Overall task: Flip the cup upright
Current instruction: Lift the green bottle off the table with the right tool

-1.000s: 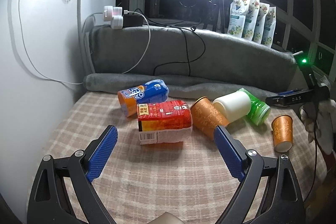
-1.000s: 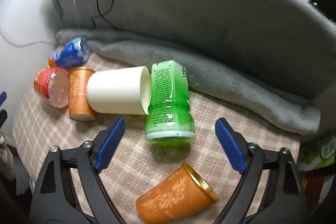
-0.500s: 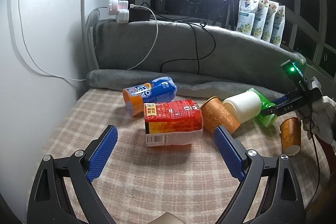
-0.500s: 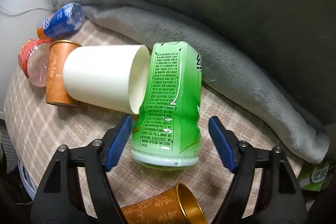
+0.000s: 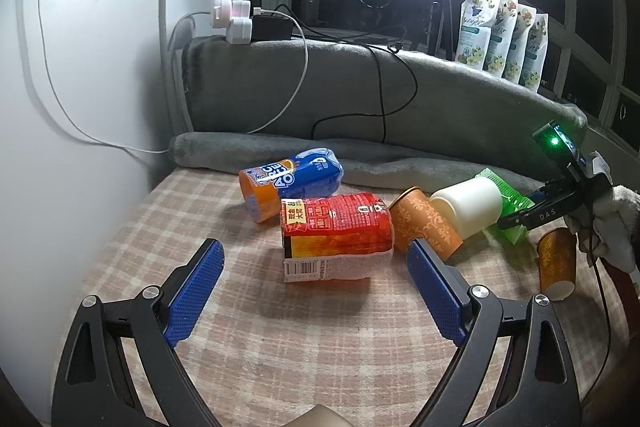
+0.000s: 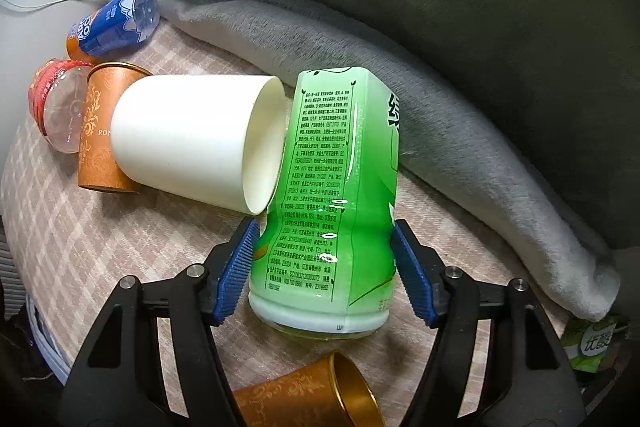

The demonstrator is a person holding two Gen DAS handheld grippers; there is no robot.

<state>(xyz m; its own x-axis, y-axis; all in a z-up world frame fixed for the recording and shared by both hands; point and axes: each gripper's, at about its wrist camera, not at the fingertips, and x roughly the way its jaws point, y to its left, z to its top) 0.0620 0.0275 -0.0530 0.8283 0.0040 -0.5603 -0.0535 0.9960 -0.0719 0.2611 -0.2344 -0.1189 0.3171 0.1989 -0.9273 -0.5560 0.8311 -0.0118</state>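
Note:
A green bottle point(image 6: 336, 195) lies on its side on the checked cloth, also in the left wrist view point(image 5: 508, 203). My right gripper point(image 6: 324, 267) straddles its lower body, both blue pads touching its sides. A white cup point(image 6: 192, 143) lies on its side with its mouth against the bottle, also seen from the left point(image 5: 468, 205). An orange cup point(image 6: 104, 131) lies behind it. Another orange cup point(image 6: 312, 395) lies below the gripper, and shows mouth-down in the left wrist view point(image 5: 556, 263). My left gripper point(image 5: 316, 291) is open and empty above the cloth.
A red-labelled bottle point(image 5: 336, 231) and a blue-labelled bottle point(image 5: 292, 179) lie on the cloth point(image 5: 280, 347) ahead of the left gripper. A grey blanket roll point(image 6: 440, 75) borders the far side. Cables, chargers and pouches point(image 5: 500, 31) sit behind on the ledge.
My right gripper has moved forward and down onto the green bottle and narrowed its jaws around it. The left gripper has hardly moved.

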